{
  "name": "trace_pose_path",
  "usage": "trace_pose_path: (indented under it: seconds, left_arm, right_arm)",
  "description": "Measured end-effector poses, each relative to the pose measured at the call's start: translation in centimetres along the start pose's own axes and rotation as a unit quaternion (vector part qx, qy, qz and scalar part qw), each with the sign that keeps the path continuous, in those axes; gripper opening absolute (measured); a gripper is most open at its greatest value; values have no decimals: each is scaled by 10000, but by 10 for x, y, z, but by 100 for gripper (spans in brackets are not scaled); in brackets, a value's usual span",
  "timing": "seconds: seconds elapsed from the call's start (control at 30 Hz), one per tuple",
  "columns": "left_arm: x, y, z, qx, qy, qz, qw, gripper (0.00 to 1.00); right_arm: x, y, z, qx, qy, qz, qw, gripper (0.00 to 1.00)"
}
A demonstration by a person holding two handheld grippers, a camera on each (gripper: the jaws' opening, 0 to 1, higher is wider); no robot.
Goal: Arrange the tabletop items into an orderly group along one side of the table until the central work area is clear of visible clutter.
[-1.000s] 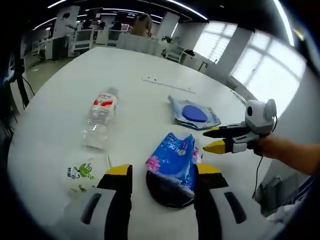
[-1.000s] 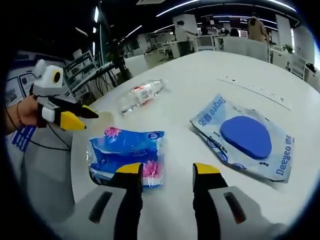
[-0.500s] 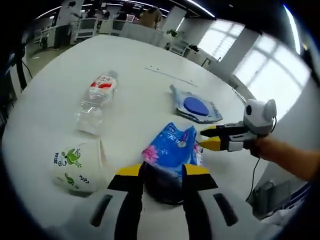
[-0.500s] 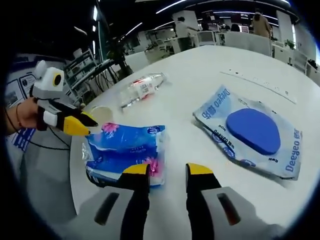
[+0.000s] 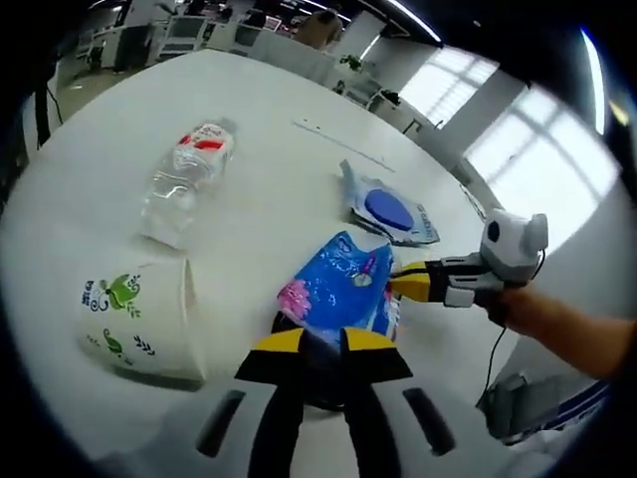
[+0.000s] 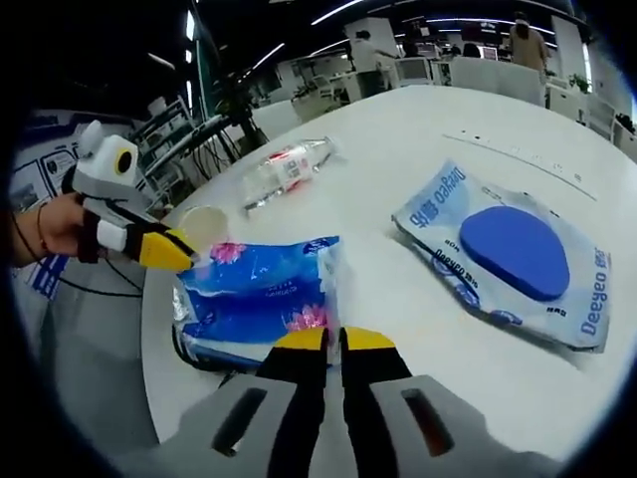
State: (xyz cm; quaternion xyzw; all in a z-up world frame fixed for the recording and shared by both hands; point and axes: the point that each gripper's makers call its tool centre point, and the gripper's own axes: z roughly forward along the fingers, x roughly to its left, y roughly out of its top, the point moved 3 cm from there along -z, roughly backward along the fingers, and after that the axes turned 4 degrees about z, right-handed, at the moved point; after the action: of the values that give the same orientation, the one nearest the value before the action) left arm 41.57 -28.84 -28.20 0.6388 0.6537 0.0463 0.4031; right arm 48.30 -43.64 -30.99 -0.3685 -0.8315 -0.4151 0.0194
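A blue tissue pack (image 5: 343,289) with pink flowers lies on the white table (image 5: 269,199) near its edge. My left gripper (image 5: 323,344) is shut on the pack's near, dark end. In the right gripper view the same pack (image 6: 259,299) lies just ahead, and my right gripper (image 6: 333,341) is shut on its flowered corner. The right gripper (image 5: 410,284) comes into the left gripper view from the right, touching the pack's edge. The left gripper (image 6: 164,251) meets the pack's far left corner in the right gripper view.
A clear water bottle (image 5: 184,179) lies on its side to the left. A paper cup (image 5: 139,319) with green print lies tipped over near the table edge. A flat packet with a blue disc (image 6: 513,254) lies to the right. A thin strip (image 5: 338,147) lies farther back.
Both grippers' jaws have closed from wide open to shut on the blue tissue pack. Both cameras moved closer to the pack.
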Motion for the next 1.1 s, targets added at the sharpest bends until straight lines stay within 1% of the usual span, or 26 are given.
trace_pose_path:
  seconds: [0.1,0.17,0.27,0.5,0.73,0.8,0.9,1.1]
  left_arm:
    - [1,0,1,-3,-26,-49,10000,7]
    - [1,1,1,13,-30,-30,10000,4]
    - [-1,3,0,25,-59,35,10000,2]
    - [-9,12,-3,-54,-146,175,9997,0]
    - [-22,30,-4,-148,-308,407,9986,0]
    - [-25,34,-4,-177,-358,429,9983,0]
    - [-32,40,-4,-190,-428,574,9973,0]
    - [-48,60,-3,-280,-551,867,9943,0]
  right_arm:
    - [1,1,-2,6,-7,-21,10000,1]
    - [3,2,-5,-20,-9,-17,10000,0]
    - [3,5,-9,-83,-11,22,10000,0]
    - [7,13,-23,-268,-30,42,9996,0]
    - [7,26,-46,-572,-176,88,9982,0]
    - [7,28,-51,-636,-216,94,9977,0]
    - [6,31,-61,-778,-314,142,9964,0]
    - [2,35,-77,-1005,-479,220,9935,0]
